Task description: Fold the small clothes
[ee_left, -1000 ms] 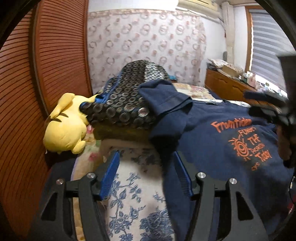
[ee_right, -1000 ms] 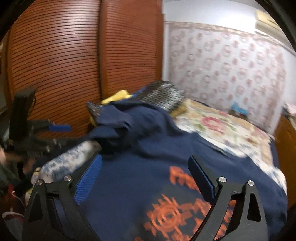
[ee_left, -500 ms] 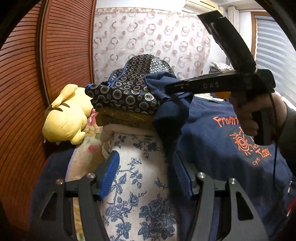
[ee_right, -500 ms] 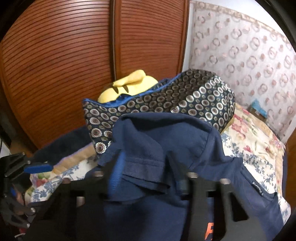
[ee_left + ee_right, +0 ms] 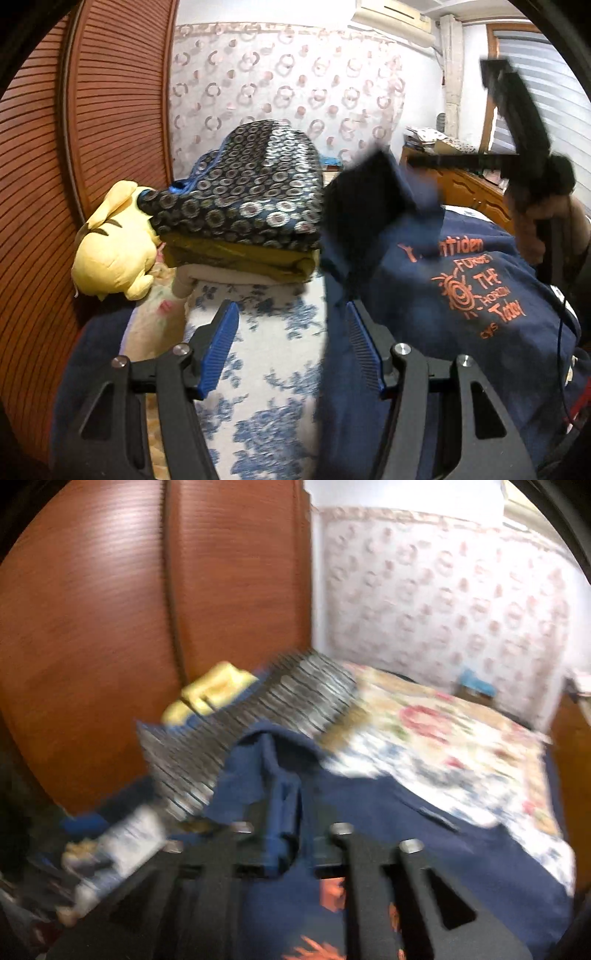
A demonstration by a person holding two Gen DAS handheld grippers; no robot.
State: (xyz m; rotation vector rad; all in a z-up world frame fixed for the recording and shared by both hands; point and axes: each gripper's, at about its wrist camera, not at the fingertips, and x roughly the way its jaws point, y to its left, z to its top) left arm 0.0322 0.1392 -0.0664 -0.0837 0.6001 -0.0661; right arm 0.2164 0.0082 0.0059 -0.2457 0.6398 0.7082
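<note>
A navy T-shirt (image 5: 461,295) with orange print lies spread on the bed, also filling the lower part of the right wrist view (image 5: 461,849). Its left sleeve (image 5: 373,199) hangs lifted off the bed beside the patterned cushion. My right gripper (image 5: 288,812) has that sleeve (image 5: 258,771) bunched between its pads; the jaws are opening slightly. From the left wrist camera, the right gripper (image 5: 413,162) appears blurred, in a hand (image 5: 535,225). My left gripper (image 5: 291,332) hovers open over the blue-flowered sheet (image 5: 273,369), its right finger at the shirt's edge, gripping nothing.
A dark cushion with ring pattern (image 5: 251,192) tops a folded stack (image 5: 240,258), with a yellow plush toy (image 5: 110,251) to its left. Slatted wooden wardrobe doors (image 5: 92,129) close off the left. A wooden dresser (image 5: 476,192) stands at the right. A flowered bedspread (image 5: 443,738) covers the far bed.
My right gripper reached to the sleeve at the cushion, closed on it, and has drawn it up and back to the right. The left gripper has stayed put.
</note>
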